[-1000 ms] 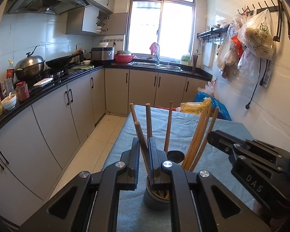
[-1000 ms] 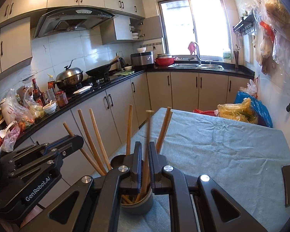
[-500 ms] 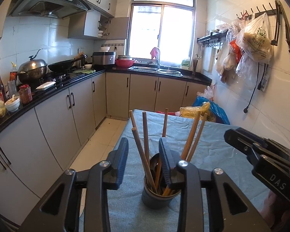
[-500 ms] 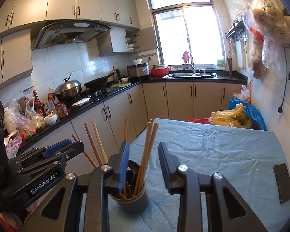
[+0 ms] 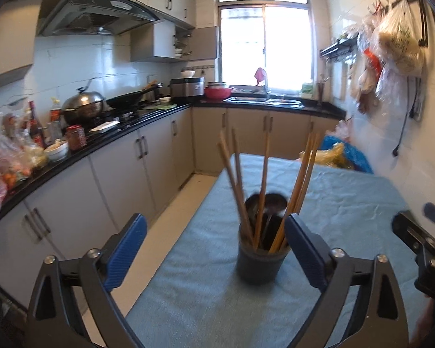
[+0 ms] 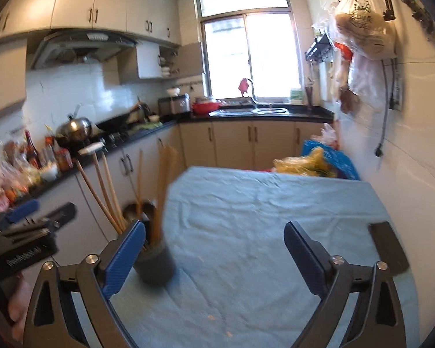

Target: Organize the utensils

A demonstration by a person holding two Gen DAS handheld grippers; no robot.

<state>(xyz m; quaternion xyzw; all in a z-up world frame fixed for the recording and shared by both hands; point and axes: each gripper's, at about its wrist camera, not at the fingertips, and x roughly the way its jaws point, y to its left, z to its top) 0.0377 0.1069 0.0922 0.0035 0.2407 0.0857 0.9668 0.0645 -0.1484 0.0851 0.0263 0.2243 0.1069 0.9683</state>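
Both the left hand-held gripper (image 5: 214, 249) and right hand-held gripper (image 6: 214, 249) are released; chopsticks (image 5: 264, 185) stand in the cup (image 5: 259, 264) at 12 o'clock, apparently done, so next means checking the table (image 6: 261, 203) for strays.

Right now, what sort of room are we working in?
A home kitchen, most likely: a steel range hood over a stove with a lidded metal wok, a sink below the window, and a dark utensil cup of wooden chopsticks on a blue-clothed table.
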